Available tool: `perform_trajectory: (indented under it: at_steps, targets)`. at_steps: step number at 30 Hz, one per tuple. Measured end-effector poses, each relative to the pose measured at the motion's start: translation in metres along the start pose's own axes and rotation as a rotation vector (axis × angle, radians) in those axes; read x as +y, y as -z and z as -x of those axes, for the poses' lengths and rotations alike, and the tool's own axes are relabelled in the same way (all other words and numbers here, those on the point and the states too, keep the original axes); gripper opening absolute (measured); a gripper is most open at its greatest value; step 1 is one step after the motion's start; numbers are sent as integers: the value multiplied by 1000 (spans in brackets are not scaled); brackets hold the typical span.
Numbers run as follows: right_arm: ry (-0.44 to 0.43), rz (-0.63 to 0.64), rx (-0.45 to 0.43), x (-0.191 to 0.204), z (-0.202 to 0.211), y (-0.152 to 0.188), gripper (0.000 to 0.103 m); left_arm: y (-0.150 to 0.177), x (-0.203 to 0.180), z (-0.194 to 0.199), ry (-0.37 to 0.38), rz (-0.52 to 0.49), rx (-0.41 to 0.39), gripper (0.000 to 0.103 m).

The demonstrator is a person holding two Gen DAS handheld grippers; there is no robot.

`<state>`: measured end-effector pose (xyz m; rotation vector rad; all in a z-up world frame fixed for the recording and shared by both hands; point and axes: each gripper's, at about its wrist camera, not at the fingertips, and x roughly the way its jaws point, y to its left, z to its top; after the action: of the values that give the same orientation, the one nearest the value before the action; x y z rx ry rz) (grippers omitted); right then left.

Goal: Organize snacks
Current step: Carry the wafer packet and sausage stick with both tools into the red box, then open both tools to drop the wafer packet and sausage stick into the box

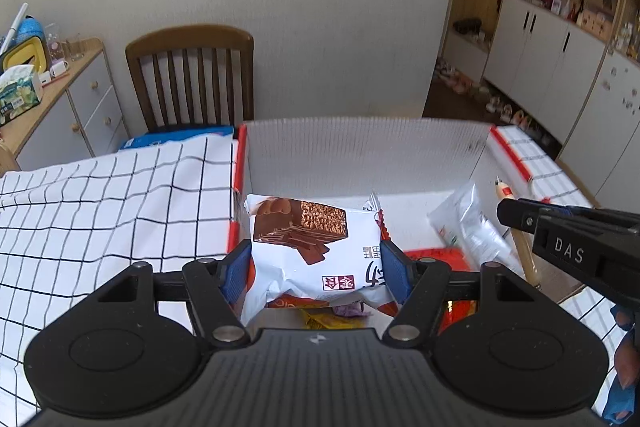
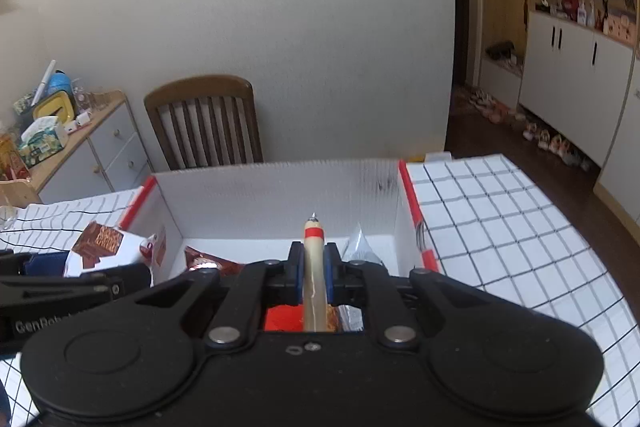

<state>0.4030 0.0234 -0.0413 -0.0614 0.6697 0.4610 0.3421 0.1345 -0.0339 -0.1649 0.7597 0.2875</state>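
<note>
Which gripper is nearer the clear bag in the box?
Right. The right gripper, shut on a sausage stick, is beside the clear bag; the left gripper holds a wafer pack at the box's other side.

Wafer packet (image 1: pixel 316 259): white wrapper, brown chocolate-wafer print, small red label blocks. Sausage stick (image 2: pixel 314 267): beige, red band near the tip. Box (image 1: pixel 360 155): white ribbed walls, red rim edges. Tablecloth (image 1: pixel 100 211): white with black grid lines. Left gripper (image 1: pixel 316 269) and right gripper (image 2: pixel 313 273): black bodies, blue pads. Clear packet (image 1: pixel 468 223) in the box: transparent-silver. Chair (image 1: pixel 192 75): dark brown wood. Side cabinet (image 1: pixel 72 107): grey fronts, light wood top. Wall: off-white.
</note>
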Motion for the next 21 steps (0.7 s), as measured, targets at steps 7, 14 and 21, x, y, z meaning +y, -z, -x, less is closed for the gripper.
perform_trajectory:
  at_steps: [7,14,21]
  targets:
    - [-14,-44,49,-6,-19,8,10,3,-1,-17,-15,4,31,68]
    - [-7,-80,85,-12,-24,10,10,3,1,-19,-15,11,35,74]
    - [-40,-134,52,-21,-15,12,12,3,3,-9,2,34,-3,85]
